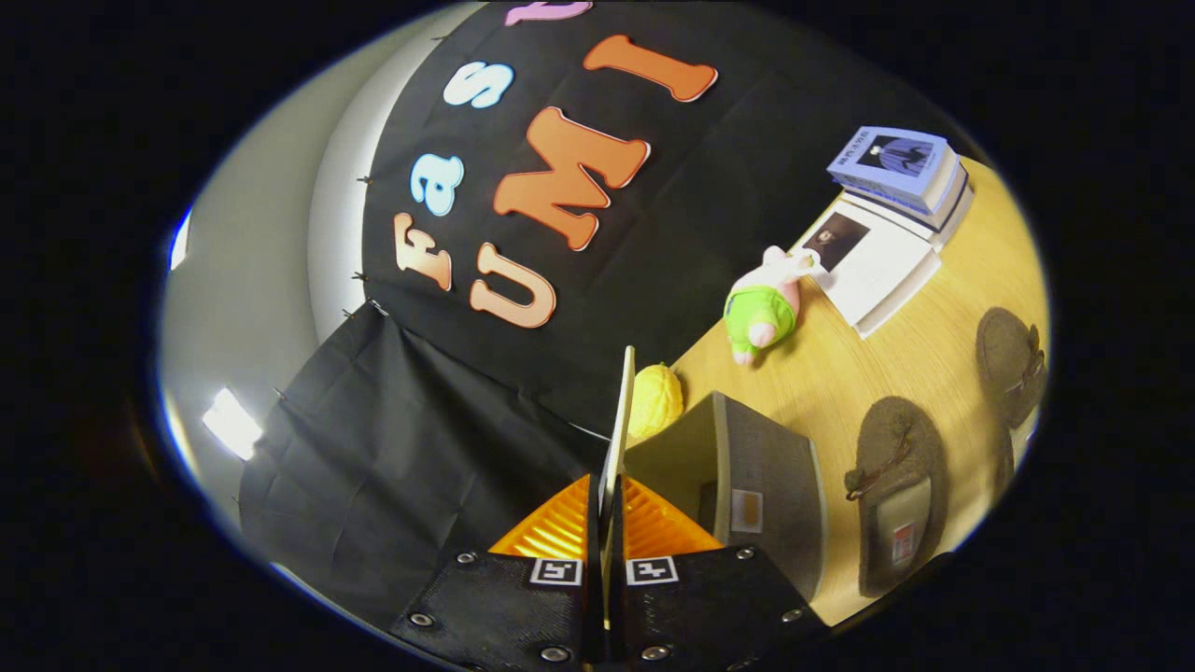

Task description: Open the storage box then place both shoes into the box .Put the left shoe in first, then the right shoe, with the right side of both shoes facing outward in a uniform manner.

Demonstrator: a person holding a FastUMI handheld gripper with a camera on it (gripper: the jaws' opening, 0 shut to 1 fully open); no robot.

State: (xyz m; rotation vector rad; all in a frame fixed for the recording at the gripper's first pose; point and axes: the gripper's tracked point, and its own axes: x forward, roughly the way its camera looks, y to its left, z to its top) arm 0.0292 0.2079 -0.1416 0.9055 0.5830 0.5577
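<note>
Storage box [766, 485]: grey, seen on the worktop [896, 364] just ahead of the hand-held gripper [607, 523] and to its right. Lid [620, 420]: a thin pale panel, seen edge-on, was clamped between the two orange fingers [551, 527], which were nearly closed upon it. Shoes: two grey shoes [896, 485] [1013, 359] were laid on the worktop beyond the box, further right. A yellow ball [653, 401], a plush pig [767, 308] and stacked books [896, 173] were noted further ahead.
</note>
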